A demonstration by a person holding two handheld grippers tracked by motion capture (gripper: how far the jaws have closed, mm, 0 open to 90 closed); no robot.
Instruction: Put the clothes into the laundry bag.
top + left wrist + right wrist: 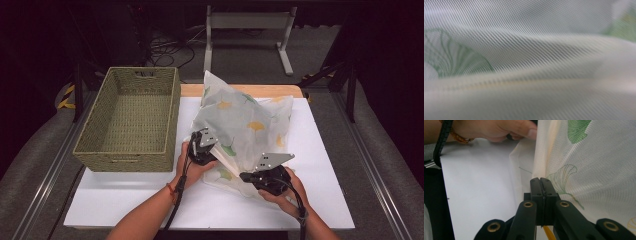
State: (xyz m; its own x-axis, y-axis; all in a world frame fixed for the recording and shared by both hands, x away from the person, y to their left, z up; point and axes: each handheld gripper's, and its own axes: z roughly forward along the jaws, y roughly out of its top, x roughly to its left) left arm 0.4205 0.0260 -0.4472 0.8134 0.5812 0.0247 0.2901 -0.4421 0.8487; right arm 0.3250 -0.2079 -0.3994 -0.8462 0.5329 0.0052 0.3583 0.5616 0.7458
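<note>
A white pillowcase printed with green and yellow ginkgo leaves lies puffed up on the white table top. My left gripper is pushed against its near left side, and the cloth hides its jaws. Close-up weave of the pillowcase covers the left gripper view. My right gripper is at the cloth's near edge. In the right gripper view its jaws are pressed together, pinching the hem of the pillowcase.
An empty woven green basket stands on the table's left side, close to my left hand. In the right gripper view the left hand and its black cable sit at the top left. A metal frame stands behind the table.
</note>
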